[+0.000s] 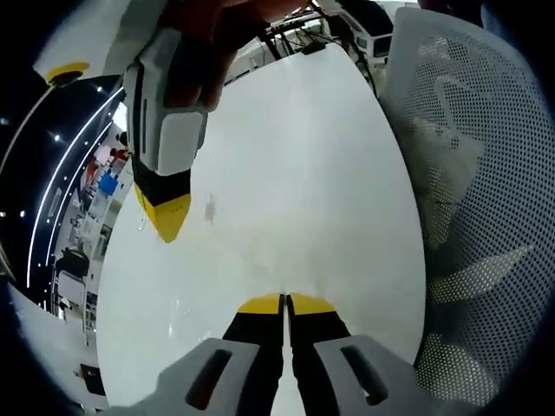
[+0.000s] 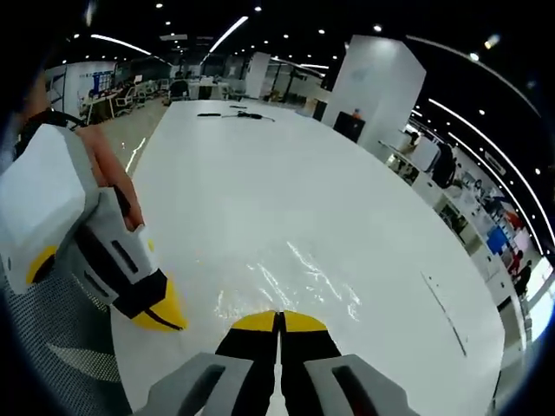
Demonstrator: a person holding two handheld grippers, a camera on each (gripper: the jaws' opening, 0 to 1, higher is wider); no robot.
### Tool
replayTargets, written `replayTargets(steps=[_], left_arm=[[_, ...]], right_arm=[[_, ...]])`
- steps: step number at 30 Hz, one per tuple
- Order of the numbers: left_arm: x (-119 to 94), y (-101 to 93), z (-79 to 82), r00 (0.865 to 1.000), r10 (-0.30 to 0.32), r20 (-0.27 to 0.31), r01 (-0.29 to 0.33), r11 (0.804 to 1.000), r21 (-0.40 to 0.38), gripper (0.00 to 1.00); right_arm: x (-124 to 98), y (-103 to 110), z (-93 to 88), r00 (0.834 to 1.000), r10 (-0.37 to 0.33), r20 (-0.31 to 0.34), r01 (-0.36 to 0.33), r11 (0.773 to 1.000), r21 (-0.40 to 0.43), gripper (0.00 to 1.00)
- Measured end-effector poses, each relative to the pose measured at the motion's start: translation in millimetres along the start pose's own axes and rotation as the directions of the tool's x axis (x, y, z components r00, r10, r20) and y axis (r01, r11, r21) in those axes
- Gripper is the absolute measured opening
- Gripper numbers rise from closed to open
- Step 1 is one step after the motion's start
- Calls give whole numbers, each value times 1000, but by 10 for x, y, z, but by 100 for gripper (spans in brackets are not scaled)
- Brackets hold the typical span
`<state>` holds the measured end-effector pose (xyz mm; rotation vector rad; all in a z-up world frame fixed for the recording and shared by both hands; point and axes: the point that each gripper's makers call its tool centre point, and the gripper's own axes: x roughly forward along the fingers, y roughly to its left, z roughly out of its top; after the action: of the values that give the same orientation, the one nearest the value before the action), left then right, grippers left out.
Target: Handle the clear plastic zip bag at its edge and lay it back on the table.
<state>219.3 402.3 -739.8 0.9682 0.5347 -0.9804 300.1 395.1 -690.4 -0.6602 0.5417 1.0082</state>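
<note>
Jaws of left gripper and right gripper are seen together. Crinkled clear plastic zip bag on glossy white table should be pinched at its edge only.

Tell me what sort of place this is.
Probably an open-plan office or lab. A long white table runs down the room, a white mesh office chair stands beside it, linear ceiling lights hang under a dark ceiling, and desks with equipment fill the background.

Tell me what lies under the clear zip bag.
Through the clear zip bag only the white table shows. The right gripper covers its near edge, hiding that part.
</note>
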Motion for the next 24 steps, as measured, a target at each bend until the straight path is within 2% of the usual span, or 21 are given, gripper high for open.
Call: replayTargets(steps=[24], left_arm=[[-6, -53, -13, 1000, -14, -3, 14, 1000, -1, 0]], right_arm=[[-31, -44, 44, 1000, -12, 1, 12, 1000, -2, 0]])
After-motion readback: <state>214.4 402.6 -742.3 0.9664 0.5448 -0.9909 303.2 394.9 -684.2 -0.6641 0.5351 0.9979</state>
